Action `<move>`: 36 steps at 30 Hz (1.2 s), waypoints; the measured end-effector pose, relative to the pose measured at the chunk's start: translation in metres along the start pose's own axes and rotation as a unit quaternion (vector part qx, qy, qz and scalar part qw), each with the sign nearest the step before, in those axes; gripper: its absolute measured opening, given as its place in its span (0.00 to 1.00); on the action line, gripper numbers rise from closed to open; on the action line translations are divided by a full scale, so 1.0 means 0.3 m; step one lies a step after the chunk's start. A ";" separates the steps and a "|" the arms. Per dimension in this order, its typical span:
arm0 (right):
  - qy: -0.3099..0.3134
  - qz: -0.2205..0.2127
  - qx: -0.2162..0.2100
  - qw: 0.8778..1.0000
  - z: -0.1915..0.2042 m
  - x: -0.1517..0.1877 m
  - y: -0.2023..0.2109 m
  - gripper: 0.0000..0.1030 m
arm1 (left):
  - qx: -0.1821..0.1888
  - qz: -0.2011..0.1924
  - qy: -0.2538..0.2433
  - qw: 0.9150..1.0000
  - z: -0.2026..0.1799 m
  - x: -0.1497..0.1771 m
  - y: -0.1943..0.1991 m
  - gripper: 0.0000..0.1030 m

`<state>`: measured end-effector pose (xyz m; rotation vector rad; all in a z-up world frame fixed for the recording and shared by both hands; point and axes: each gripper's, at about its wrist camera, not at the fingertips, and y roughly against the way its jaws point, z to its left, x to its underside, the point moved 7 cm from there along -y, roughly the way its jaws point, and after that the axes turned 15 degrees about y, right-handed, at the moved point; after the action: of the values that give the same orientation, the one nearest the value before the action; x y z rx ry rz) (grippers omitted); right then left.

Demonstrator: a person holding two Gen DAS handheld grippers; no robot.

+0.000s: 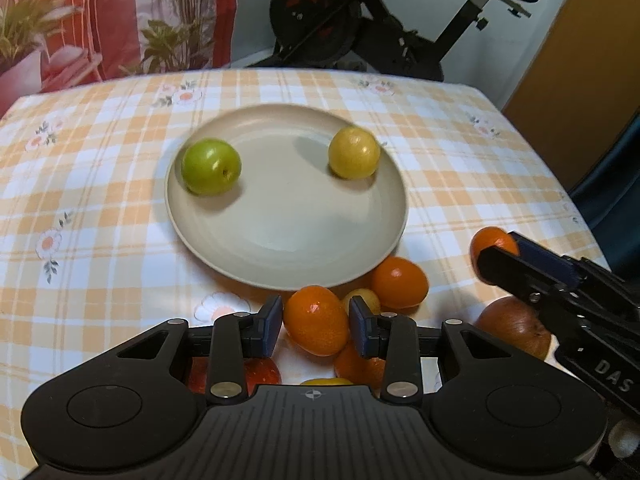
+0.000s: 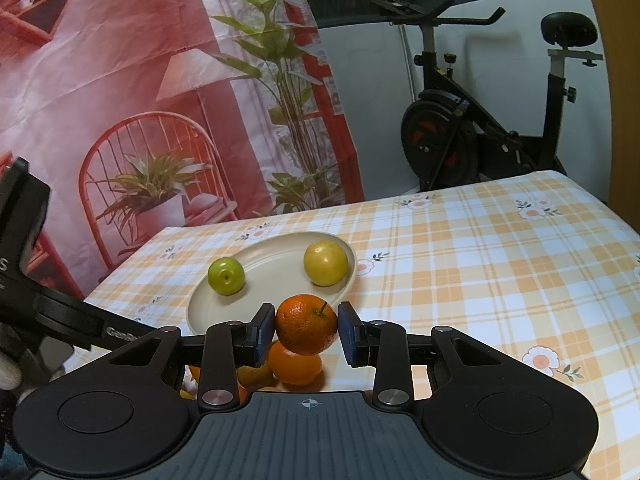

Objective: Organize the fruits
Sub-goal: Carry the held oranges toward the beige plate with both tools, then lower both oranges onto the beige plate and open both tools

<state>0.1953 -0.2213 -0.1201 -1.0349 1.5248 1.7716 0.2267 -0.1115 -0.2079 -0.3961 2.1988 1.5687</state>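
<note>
Behind the table an exercise bike (image 2: 492,120) is standing by the wall, next to a big printed curtain (image 2: 160,80) with red chairs and plants on it. On the table a checked tablecloth (image 2: 480,260) with little flowers is covering the top, so the fruits are resting on something soft and are not rolling off.

Near the middle of the table a beige plate (image 1: 288,248) is sitting, and it is holding a green fruit (image 1: 211,166) by its left rim and a yellow fruit (image 1: 353,152) by its far right rim. They are lying well apart, so I think the plate is where the fruits are being gathered.

Along the near edge of the table, just beside the plate's near rim, a pile of loose fruit is waiting: oranges, a small yellow one (image 1: 362,298), and a red apple (image 1: 262,372) half hidden under the tool.

The left gripper (image 1: 316,322) is reaching down into this pile, and its blue pads are pressing on both sides of a mandarin (image 1: 318,320), clenching it. It looks like it is sitting low in the pile and not lifted yet.

The right gripper (image 2: 307,330) is grasping an orange with a stem (image 2: 306,324) tightly between its pads and holding it up above the pile, close to the plate's near rim. I think it is waiting there to go onto the plate next
</note>
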 end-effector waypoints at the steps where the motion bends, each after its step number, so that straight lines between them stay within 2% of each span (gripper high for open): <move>1: 0.000 0.000 0.000 1.000 0.000 -0.001 0.000 0.31 | 0.002 -0.006 -0.003 1.000 -0.001 -0.005 0.012 0.37; 12: 0.022 0.000 -0.007 1.000 0.010 -0.050 -0.010 0.31 | -0.002 -0.055 -0.004 0.998 0.034 -0.109 0.084 0.37; 18: 0.046 0.021 -0.029 0.998 0.012 -0.093 -0.058 0.31 | -0.028 -0.082 -0.022 0.996 0.067 -0.174 0.078 0.37; 26: 0.140 0.076 -0.033 0.987 0.031 -0.145 -0.188 0.30 | -0.038 -0.078 -0.043 0.995 0.085 -0.213 0.000 0.37; 36: 0.147 0.133 -0.034 0.979 0.007 -0.114 -0.367 0.30 | -0.056 -0.066 -0.062 0.994 0.120 -0.201 -0.077 0.37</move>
<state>0.3042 -0.1973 -0.1501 -1.2171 1.8696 1.9269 0.2959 -0.0853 -0.2081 -0.4541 1.9576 1.6036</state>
